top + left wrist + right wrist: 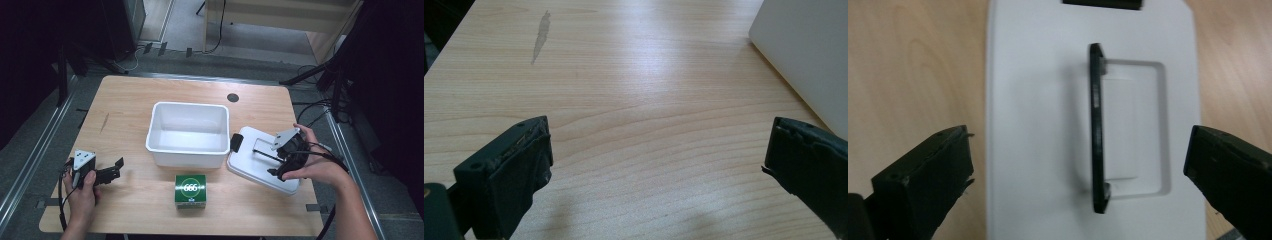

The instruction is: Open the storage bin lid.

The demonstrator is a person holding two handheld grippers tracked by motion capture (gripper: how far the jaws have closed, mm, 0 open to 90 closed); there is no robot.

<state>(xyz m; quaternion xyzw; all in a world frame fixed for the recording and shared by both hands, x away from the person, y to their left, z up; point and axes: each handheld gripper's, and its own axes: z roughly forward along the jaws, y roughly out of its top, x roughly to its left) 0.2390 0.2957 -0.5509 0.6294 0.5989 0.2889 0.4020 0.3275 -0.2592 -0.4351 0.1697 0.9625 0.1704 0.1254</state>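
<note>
Your white rectangular plastic bin (189, 134) sits mid-table with nothing inside it; its flat white plastic lid (252, 161) lies just beside it to the right, black handle (1097, 127) standing upright; your right gripper (282, 159) hangs above that lid, jaws spread wide with nothing between the pads. The right gripper view shows the handle's recess; the high view adds a green printed box (190, 190) near the bin; your left gripper (114, 170) rests open over the pale wooden table (634, 90).
</note>
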